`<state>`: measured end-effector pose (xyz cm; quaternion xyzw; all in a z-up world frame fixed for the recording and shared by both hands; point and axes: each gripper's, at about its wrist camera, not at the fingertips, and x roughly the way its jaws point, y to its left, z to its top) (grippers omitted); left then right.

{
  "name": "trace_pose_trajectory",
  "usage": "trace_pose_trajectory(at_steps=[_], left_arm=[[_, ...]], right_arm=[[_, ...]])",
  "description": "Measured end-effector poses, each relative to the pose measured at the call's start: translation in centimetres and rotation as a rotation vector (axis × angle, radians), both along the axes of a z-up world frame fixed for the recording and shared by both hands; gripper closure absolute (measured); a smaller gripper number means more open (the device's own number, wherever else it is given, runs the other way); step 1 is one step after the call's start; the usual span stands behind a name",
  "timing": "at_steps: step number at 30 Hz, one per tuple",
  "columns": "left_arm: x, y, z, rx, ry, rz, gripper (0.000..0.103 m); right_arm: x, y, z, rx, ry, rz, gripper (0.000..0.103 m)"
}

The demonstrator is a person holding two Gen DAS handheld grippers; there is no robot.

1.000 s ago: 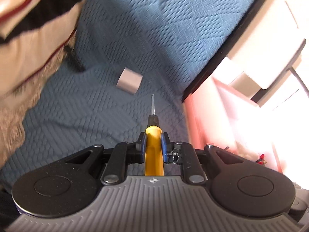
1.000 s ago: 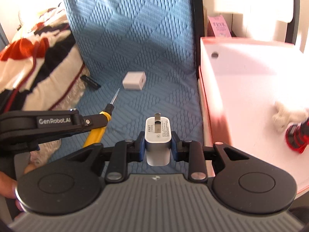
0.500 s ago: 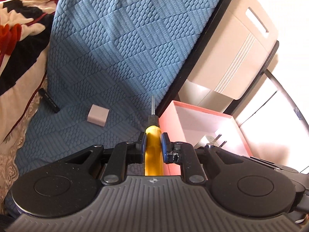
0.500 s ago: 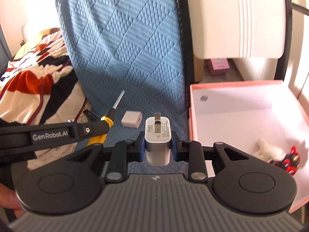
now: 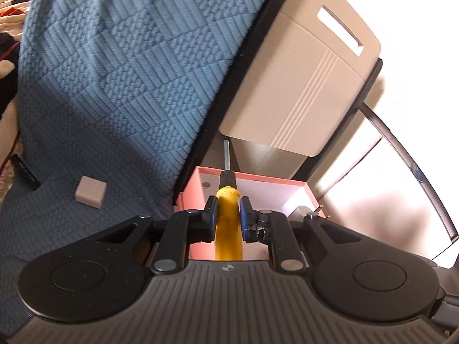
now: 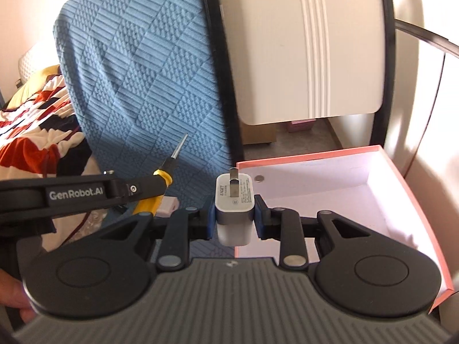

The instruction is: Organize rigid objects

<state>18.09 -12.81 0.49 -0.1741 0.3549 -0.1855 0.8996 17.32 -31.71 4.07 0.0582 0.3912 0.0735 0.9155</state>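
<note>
Here the left gripper (image 5: 228, 218) clamps a yellow screwdriver (image 5: 228, 226) over the pink box (image 6: 344, 200), beside the right gripper (image 6: 234, 218) clamping a white charger (image 6: 234, 200).

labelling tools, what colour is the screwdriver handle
Yellow, with a black collar; screwdriver handle shows best in the left wrist view.

Yellow screwdriver (image 5: 228, 223), pink box (image 6: 407, 183)

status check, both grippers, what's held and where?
Left gripper shut on yellow screwdriver, tip toward pink box. Right gripper shut on white charger, at box's near-left corner. Path looks clear.
</note>
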Motion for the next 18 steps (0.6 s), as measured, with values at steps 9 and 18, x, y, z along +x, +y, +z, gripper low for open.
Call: trace_pose_trajectory(at_steps=[9,18], left_arm=[[0.3,-6.0,-4.1,0.030,0.069,-0.074,0.084],[0.3,-10.6,-8.2,0.091,0.170,-0.148,0.084]], right_arm=[[-1.0,-4.8,-4.0,-0.008,0.067,-0.080,0.073],[-2.4,-7.8,-9.7,-0.036,0.194,-0.116,0.073]])
